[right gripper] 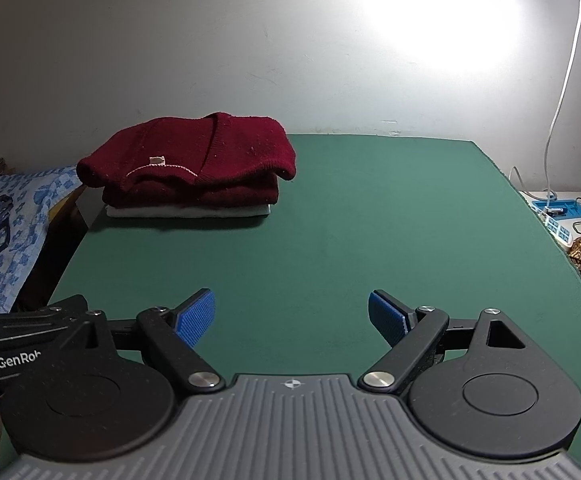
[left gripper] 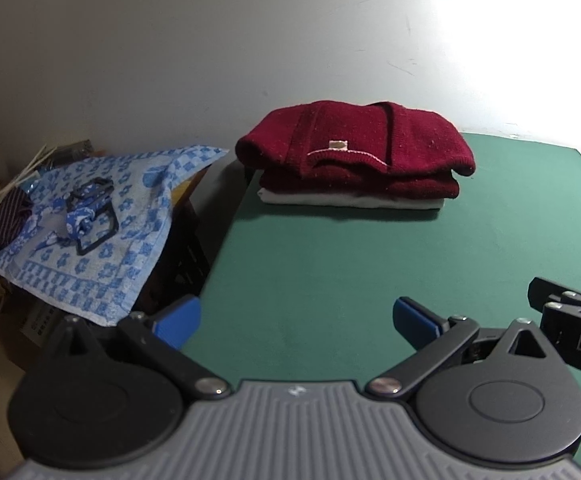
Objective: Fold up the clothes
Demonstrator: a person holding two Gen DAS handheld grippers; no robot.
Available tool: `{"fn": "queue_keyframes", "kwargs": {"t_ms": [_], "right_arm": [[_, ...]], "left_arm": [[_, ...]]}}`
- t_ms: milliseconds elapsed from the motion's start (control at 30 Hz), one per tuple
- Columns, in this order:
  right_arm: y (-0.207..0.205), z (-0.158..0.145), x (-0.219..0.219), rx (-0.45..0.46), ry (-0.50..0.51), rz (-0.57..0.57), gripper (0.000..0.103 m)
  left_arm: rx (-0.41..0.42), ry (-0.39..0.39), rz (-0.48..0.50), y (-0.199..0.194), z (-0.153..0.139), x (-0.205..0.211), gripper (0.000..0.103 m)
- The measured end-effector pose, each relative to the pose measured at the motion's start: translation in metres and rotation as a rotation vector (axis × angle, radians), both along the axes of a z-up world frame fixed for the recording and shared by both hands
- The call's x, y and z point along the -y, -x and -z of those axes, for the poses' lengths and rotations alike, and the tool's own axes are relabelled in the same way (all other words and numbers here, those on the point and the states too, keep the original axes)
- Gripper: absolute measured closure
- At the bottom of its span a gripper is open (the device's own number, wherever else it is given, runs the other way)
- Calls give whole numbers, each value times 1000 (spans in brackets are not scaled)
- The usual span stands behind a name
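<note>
Your left tool (left gripper: 296, 320) and right tool (right gripper: 290, 316) both hover wide apart over the green table (right gripper: 350, 240), holding nothing. The folded maroon sweater (right gripper: 194, 160) sits on a folded white garment (right gripper: 186, 211) at the table's far left corner, well apart from both tools. Only your left view shows the whole blue floral towel (left gripper: 102, 216) beside the table, a black buckle strap (left gripper: 90, 216) lying on it. Only your right view shows the white cable (right gripper: 562, 92) and the blue-and-white tray (right gripper: 554, 216) off the right edge.
</note>
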State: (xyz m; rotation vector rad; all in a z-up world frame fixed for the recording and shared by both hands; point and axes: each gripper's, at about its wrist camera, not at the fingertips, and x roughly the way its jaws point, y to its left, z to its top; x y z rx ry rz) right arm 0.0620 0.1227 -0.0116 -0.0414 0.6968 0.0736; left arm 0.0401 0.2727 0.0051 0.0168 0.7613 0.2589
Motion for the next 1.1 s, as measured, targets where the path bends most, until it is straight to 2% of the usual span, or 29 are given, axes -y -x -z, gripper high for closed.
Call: {"fn": "queue_keyframes", "kwargs": {"t_ms": [733,1100], "right_arm": [[8,3,-8,-3,6,-1,17],[13,2,-17,19,18,-18,17]], "left_arm": [[-11,19,38,-1,3,-7,1],[14,14,33,0,3,-9,1]]}}
